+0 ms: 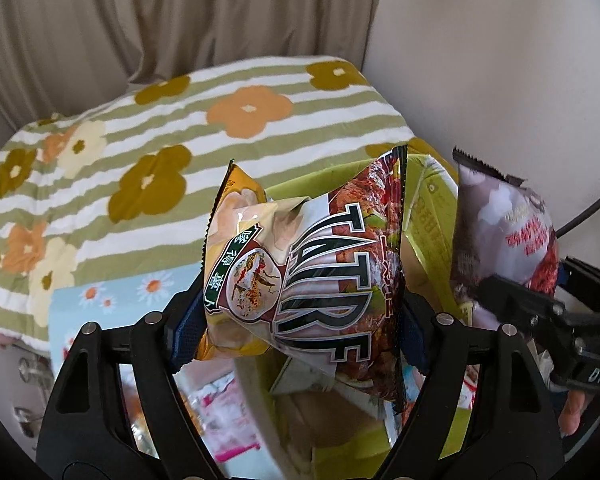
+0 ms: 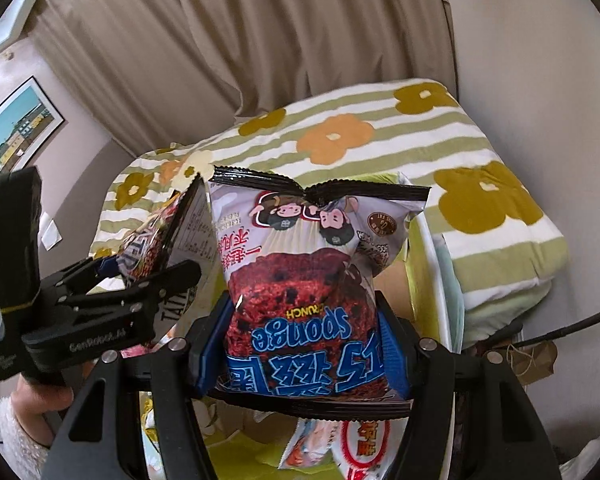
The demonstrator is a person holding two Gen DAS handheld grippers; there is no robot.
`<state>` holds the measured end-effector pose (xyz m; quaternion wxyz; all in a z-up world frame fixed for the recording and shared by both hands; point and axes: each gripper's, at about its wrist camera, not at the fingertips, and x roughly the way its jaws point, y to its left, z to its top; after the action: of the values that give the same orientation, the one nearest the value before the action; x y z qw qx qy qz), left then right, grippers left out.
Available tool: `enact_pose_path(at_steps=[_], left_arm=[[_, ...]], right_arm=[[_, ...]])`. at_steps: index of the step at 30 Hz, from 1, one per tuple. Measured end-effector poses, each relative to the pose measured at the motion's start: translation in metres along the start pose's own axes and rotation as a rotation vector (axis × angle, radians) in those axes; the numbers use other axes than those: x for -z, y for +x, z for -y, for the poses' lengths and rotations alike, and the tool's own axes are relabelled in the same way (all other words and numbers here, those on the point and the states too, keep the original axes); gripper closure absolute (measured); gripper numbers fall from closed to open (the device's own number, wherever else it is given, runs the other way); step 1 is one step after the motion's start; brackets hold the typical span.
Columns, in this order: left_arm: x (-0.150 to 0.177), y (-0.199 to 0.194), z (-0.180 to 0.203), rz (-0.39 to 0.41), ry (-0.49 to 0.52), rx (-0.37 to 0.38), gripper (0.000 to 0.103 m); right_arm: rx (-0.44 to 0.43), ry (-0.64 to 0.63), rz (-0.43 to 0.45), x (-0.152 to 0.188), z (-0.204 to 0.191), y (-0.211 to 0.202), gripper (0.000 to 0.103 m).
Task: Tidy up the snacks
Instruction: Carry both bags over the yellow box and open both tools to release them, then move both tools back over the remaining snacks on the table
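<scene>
The left hand-held gripper (image 1: 300, 320) pinches a TATRE chip bag (image 1: 300, 256) above a green box (image 1: 428, 216), while the right view alone shows the right hand-held gripper (image 2: 302, 356) clamping a sponge-crunch bag (image 2: 308, 280) and a framed picture (image 2: 16, 136).

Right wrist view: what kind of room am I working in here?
Likely a bedroom or similar home room: a flowered, striped quilt lies folded ahead, beige curtains hang behind it, and a framed picture is on the wall at left.

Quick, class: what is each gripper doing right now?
Left gripper: closed on the chip bag.
Right gripper: closed on the sponge cake bag.
</scene>
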<state>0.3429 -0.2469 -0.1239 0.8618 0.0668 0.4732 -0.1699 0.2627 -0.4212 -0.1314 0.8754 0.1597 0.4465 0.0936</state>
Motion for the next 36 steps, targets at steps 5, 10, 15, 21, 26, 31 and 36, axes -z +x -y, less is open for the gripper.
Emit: enact_pose_path(at_steps=[5,10,15,21,26,31,36], left_arm=[[-0.012,0.024,0.003,-0.054,0.013,-0.032,0.003],[-0.011,0.029,-0.003,-0.067,0.017,-0.024,0.003],[0.007,0.014,-0.015,-0.055,-0.003,-0.001,0.003],[0.023,0.006,-0.027,-0.058,-0.026,-0.005,0.003],[0.031,-0.001,-0.032,-0.057,-0.033,-0.005,0.003],[0.043,-0.01,-0.036,-0.051,-0.055,0.02,0.003],[0.056,-0.02,-0.035,-0.05,-0.061,0.013,0.003]], right_arm=[[0.014,0.052,-0.027,-0.002,0.013,0.01,0.042],[0.033,0.058,-0.031,-0.003,0.014,0.012,0.042],[0.067,0.035,-0.055,-0.004,0.01,0.016,0.042],[0.095,-0.01,-0.066,-0.01,0.003,0.028,0.042],[0.122,-0.052,-0.039,-0.011,-0.003,0.037,0.016],[0.126,-0.112,-0.017,-0.002,-0.013,0.033,0.007],[0.093,-0.102,-0.025,0.012,-0.014,0.021,0.007]])
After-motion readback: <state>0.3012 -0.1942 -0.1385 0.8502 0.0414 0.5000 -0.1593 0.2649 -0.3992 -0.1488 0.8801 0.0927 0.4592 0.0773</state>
